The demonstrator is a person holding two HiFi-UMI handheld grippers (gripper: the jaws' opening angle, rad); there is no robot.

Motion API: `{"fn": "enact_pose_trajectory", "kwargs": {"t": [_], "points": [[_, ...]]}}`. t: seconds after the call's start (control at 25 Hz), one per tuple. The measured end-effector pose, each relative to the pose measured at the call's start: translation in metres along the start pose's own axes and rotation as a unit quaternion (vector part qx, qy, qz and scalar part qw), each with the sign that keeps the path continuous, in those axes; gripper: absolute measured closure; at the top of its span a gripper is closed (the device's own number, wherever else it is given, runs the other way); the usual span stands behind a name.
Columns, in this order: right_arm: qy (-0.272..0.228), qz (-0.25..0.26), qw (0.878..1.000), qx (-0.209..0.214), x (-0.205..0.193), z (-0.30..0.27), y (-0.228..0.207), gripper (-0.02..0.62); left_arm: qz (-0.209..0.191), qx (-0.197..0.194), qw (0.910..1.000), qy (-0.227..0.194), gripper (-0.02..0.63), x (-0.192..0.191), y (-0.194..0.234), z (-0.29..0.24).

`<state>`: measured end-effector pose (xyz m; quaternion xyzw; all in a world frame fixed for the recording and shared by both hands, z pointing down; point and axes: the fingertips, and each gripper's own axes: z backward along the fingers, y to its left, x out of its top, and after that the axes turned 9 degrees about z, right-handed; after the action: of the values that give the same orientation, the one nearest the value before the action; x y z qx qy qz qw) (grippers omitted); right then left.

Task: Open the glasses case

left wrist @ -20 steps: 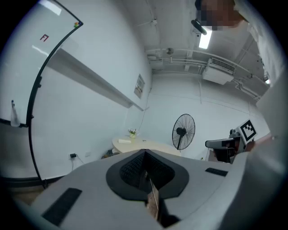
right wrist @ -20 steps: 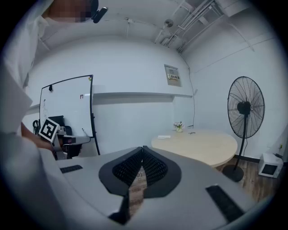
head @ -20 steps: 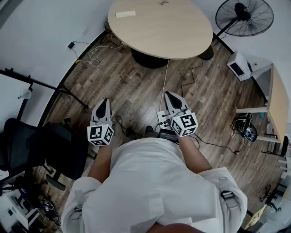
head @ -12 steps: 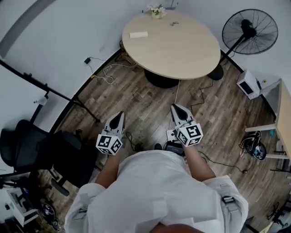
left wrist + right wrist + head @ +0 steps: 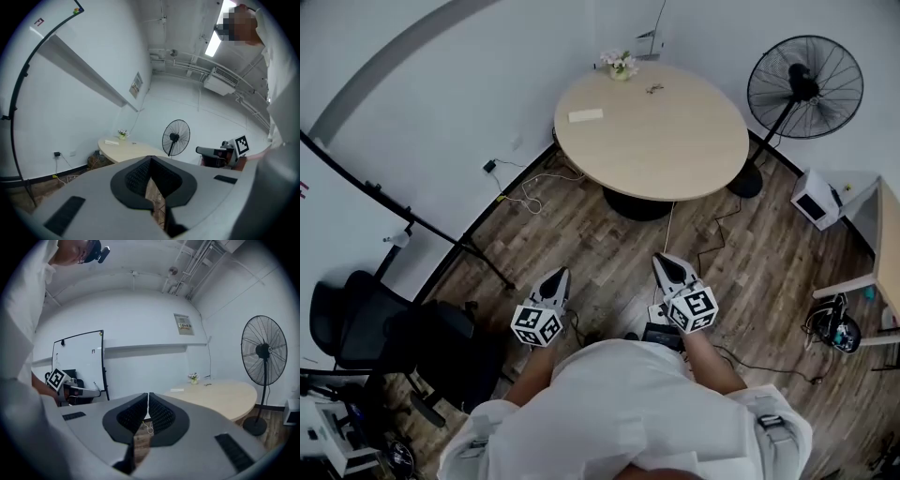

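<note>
A round light-wood table (image 5: pixel 675 150) stands far ahead of me across the wooden floor. On its left part lies a pale flat oblong thing (image 5: pixel 586 115), too small to tell if it is the glasses case; it also shows in the left gripper view (image 5: pixel 111 142) and the right gripper view (image 5: pixel 177 390). A small dark item (image 5: pixel 654 89) and a flower pot (image 5: pixel 620 64) sit near the table's far edge. My left gripper (image 5: pixel 561 273) and right gripper (image 5: pixel 660 260) are held low in front of my body, both shut and empty, far short of the table.
A standing fan (image 5: pixel 803 84) is right of the table, with a white box unit (image 5: pixel 818 197) on the floor beyond it. A black office chair (image 5: pixel 356 319) and a whiteboard stand's legs (image 5: pixel 441 234) are at the left. Cables (image 5: pixel 530 192) trail over the floor; a desk edge (image 5: pixel 886 234) shows at right.
The view has tilted up, so the table and fan sit lower and fuller in the picture. Both grippers stay shut, side by side before my body.
</note>
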<state>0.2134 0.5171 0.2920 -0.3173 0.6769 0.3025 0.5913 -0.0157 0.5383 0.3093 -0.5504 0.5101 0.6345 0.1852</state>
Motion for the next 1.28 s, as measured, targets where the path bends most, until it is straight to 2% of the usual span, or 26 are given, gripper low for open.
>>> {"fn": "enact_pose_trajectory", "kwargs": {"t": [0.36, 0.48, 0.64, 0.92, 1.12, 1.28], "points": [[0.035, -0.01, 0.999, 0.024, -0.022, 0.011, -0.026, 0.569, -0.026, -0.033, 0.9987, 0.029, 0.592, -0.009, -0.043, -0.021], [0.037, -0.015, 0.998, 0.041, -0.032, 0.014, -0.032, 0.569, -0.031, -0.024, 0.9989, 0.028, 0.592, -0.009, -0.049, -0.024], [0.041, -0.021, 0.998, 0.053, -0.049, 0.008, -0.04, 0.569, -0.025, 0.008, 0.9991, 0.034, 0.592, -0.022, -0.043, -0.023], [0.041, -0.024, 0.997, 0.062, -0.053, -0.013, -0.048, 0.569, -0.01, 0.023, 0.9985, 0.05, 0.592, -0.037, -0.025, -0.028], [0.058, -0.025, 0.997, 0.05, -0.058, -0.046, -0.067, 0.569, -0.006, 0.013, 0.9994, 0.03, 0.592, -0.011, 0.002, -0.065], [0.054, -0.009, 0.997, 0.052, -0.038, -0.089, -0.078, 0.569, -0.007, 0.003, 0.9999, 0.013, 0.592, 0.019, 0.029, -0.096]]}}
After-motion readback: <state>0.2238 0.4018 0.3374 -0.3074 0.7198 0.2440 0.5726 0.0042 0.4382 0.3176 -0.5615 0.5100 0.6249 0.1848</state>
